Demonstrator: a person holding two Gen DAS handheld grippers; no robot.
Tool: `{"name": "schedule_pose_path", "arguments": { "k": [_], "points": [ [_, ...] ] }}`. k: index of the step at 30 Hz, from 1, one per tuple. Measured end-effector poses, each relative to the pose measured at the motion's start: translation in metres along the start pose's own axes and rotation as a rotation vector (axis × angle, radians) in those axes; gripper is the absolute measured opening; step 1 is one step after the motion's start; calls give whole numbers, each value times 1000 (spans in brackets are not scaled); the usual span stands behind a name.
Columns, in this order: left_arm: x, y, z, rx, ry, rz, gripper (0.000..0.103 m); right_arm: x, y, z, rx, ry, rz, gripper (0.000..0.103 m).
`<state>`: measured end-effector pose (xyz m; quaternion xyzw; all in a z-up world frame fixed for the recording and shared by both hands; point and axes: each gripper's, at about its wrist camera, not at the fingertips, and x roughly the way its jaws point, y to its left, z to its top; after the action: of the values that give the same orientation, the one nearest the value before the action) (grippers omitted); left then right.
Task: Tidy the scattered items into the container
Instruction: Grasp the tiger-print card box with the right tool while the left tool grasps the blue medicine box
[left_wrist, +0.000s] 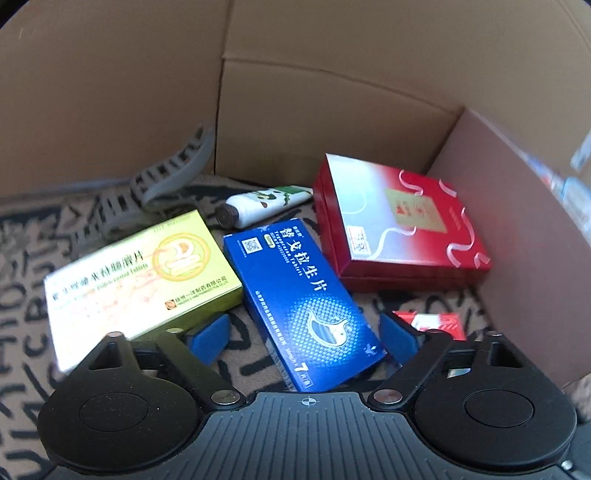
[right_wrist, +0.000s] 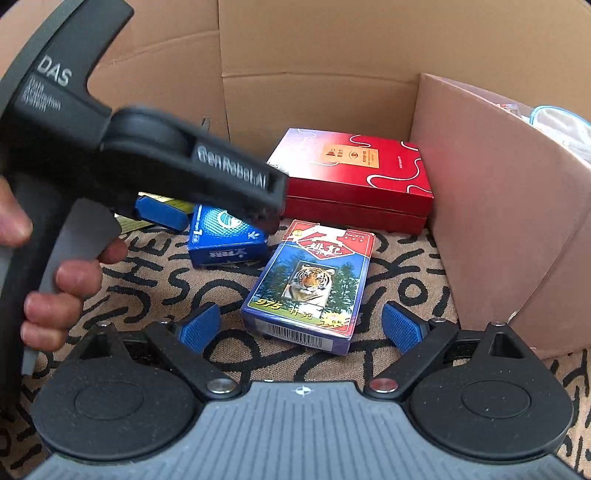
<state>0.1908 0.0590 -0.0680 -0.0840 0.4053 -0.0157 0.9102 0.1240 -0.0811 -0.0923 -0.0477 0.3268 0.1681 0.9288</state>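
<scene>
green box (left_wrist: 140, 269) print blurred, blue box (right_wrist: 229, 240) half hidden by hand-held gripper (right_wrist: 218, 214)

A blue tablet box (left_wrist: 303, 306) carries the Chinese title "替戈拉生片", a QR code and a large "7". Just left of the blue tablet box, a yellow-green box (left_wrist: 144, 273) reads "coated tablets" under blurred Chinese characters. Right of the blue tablet box, a card pack (right_wrist: 310, 284) with a tiger picture shows "975", "No.975" and a barcode. Above the blue tablet box, the black left gripper (right_wrist: 207, 218) bears "GenRobot.AI" on its arm and "DAS" on its handle. The gold label on the red box (right_wrist: 354, 173) behind is illegible.
</scene>
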Motion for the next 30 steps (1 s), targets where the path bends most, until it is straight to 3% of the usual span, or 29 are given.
{"name": "schedule_pose_path", "arguments": {
  "k": [3,8,10,27,30],
  "points": [
    [-4,2,-2,17,-8,-2,69,0,0,0,2,-5,-12,92],
    [-13,7,-8,26,-7,-12,65,-3,-6,0,42,-24,-30,78],
    [-19,8,-14,37,-8,-14,64,-5,-6,-1,40,-34,-35,66],
    [-84,17,-82,93,17,-59,63,-52,-2,-40,-49,-42,5,66],
    [-94,18,-91,82,24,-58,67,-62,-5,-45,-46,-29,5,72]
  ]
}}
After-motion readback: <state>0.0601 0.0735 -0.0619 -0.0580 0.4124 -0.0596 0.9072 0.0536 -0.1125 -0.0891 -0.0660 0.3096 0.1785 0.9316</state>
